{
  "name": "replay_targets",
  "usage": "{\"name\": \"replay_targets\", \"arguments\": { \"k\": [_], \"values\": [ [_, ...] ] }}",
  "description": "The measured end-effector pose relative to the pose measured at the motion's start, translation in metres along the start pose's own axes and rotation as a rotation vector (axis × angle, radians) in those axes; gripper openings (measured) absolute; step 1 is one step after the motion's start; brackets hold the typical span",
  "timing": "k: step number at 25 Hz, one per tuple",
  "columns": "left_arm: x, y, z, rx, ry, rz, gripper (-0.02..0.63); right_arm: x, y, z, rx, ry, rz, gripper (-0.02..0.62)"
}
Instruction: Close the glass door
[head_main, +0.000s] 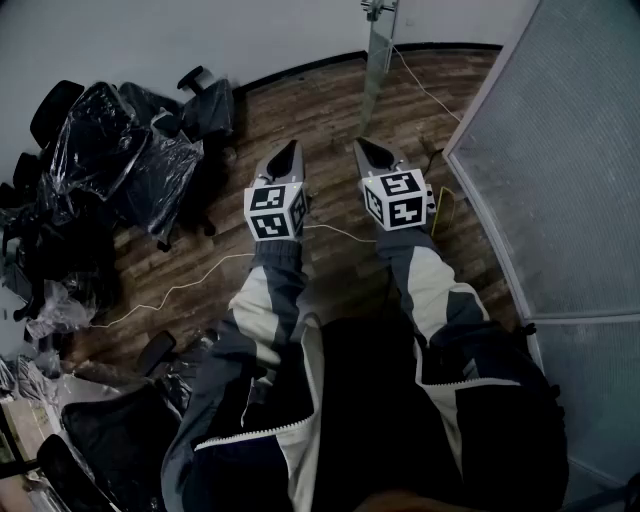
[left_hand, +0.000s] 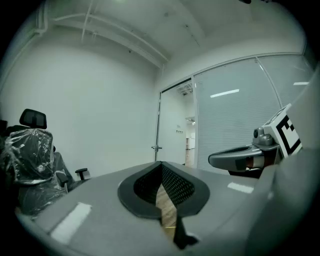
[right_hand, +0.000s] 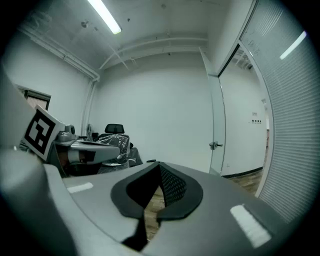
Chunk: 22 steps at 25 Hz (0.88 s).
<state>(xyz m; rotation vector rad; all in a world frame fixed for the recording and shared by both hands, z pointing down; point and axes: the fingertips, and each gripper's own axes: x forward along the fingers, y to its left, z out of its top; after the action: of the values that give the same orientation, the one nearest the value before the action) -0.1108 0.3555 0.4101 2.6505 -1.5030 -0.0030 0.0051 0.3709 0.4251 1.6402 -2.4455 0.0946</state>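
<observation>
Right now the person stands on the wooden floor with both arms held out side by side, light-and-dark sleeves showing. The left gripper has its jaws pressed together to a point, with nothing held between them; through the hollow behind the tips only floorboards show. The right gripper matches it, jaws fully together and empty, tilted slightly downward. Each carries a cube with black-and-white square markers. The glass door stands open ahead of them, swung into the room so that its thin edge faces the person. It is well apart from both grippers and closer in line with the right one. Its metal handle sticks out at mid-height, and neither gripper touches it. To the right runs a frosted glass wall, and the open doorway lies between that wall and the door. Over on the left, against the white wall, several office chairs are bundled in clear plastic. A thin white cable trails across the boards below the left gripper.
</observation>
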Motion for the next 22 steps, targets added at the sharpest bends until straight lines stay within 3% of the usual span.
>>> {"name": "replay_targets", "arguments": {
  "k": [22],
  "values": [
    [-0.012, 0.045, -0.017, -0.006, 0.019, 0.057, 0.006, 0.035, 0.042, 0.004, -0.040, 0.003, 0.096, 0.005]
  ]
}}
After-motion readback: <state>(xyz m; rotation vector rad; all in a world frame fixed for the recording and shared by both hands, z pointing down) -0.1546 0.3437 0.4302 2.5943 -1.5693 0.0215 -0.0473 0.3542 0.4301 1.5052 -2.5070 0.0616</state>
